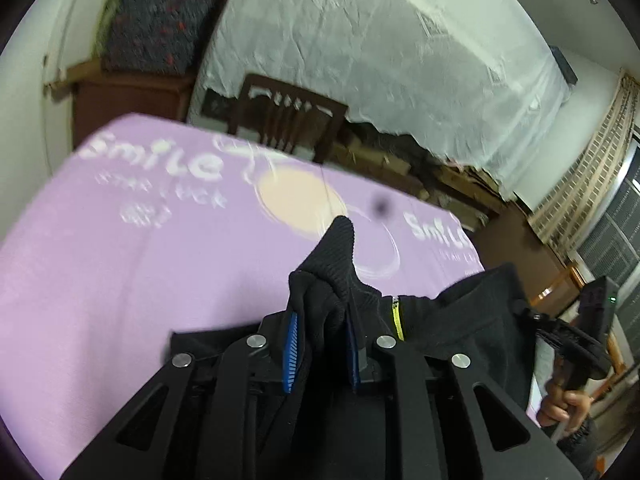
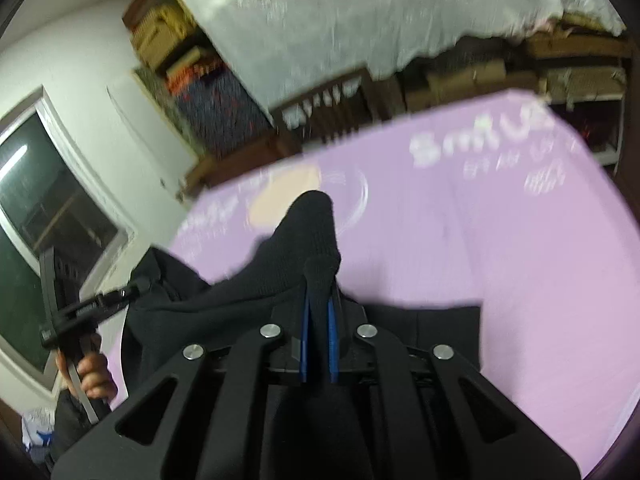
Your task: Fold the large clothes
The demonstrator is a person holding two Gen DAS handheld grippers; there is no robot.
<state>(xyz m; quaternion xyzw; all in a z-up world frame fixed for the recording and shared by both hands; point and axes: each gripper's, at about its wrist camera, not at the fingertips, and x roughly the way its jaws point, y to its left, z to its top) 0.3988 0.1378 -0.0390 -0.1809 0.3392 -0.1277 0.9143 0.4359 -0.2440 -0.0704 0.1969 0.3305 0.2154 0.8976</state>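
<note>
A black jacket (image 1: 472,320) with a yellow zip (image 1: 398,320) hangs between both grippers over a purple sheet (image 1: 120,280). My left gripper (image 1: 320,316) is shut on a ribbed black edge of the jacket, which bunches up between its blue pads (image 1: 290,356). My right gripper (image 2: 318,308) is shut on another ribbed edge of the same jacket (image 2: 304,236), the cloth pinched thin between its blue pads (image 2: 332,332). Each wrist view shows the other gripper at its side edge, held by a hand (image 1: 564,408).
The purple sheet (image 2: 520,280) with white "Smile" lettering covers the bed. Behind it stand a dark wooden chair (image 1: 288,116), a white cloth-covered pile (image 1: 380,60) and stacked boxes (image 2: 480,76). A window (image 2: 36,184) is at the side.
</note>
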